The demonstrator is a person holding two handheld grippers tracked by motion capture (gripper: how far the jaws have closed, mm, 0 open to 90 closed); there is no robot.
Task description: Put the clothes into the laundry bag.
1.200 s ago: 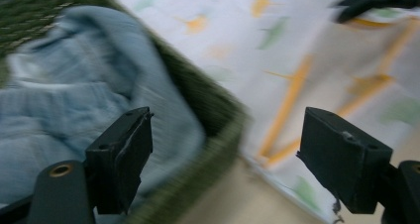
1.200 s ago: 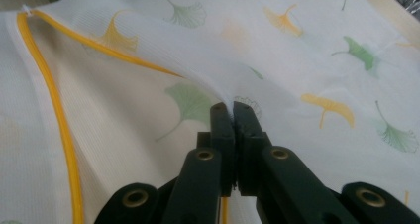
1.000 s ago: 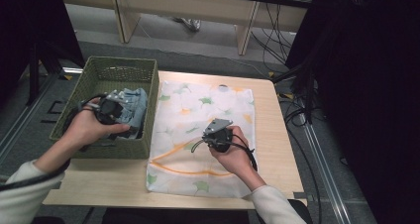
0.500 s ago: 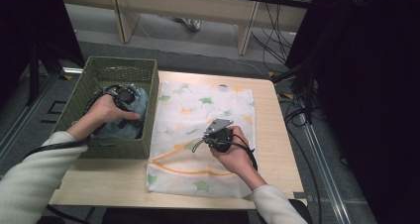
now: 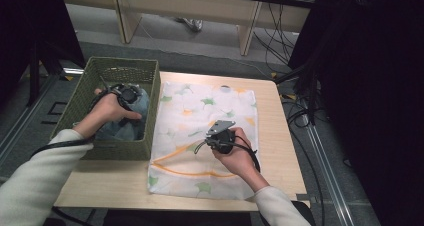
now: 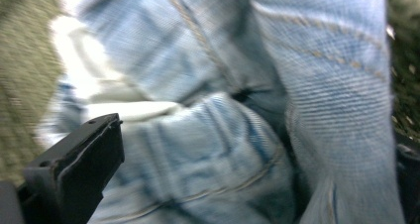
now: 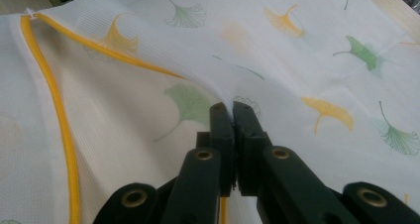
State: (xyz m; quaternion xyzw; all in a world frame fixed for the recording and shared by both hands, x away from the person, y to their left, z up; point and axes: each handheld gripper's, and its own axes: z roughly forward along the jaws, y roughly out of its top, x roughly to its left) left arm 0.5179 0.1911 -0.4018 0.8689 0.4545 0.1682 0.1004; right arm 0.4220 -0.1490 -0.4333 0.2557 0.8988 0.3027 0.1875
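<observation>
Pale blue jeans (image 5: pixel 139 105) lie bunched in a green woven basket (image 5: pixel 122 63) at the table's left. My left gripper (image 5: pixel 125 93) reaches down into the basket. Its jaws have just been opening and now stand wide, with folds of the jeans (image 6: pixel 322 60) between them and no pad pressing. A white mesh bag (image 5: pixel 200 111), printed with ginkgo leaves and edged by a yellow zip (image 7: pixel 54 110), is spread flat beside the basket. My right gripper (image 5: pixel 216 137) rests on it, shut on a pinched ridge of the bag's top layer (image 7: pixel 233 107).
The wooden table (image 5: pixel 272 136) shows bare strips to the right of the bag and along its near edge. Cables (image 5: pixel 300 111) hang off the right side onto the floor. Another desk's legs (image 5: pixel 247 33) stand behind.
My left hand has moved from the basket's near side farther in and down over the jeans, and its jaws have spread. The right hand and bag have stayed put.
</observation>
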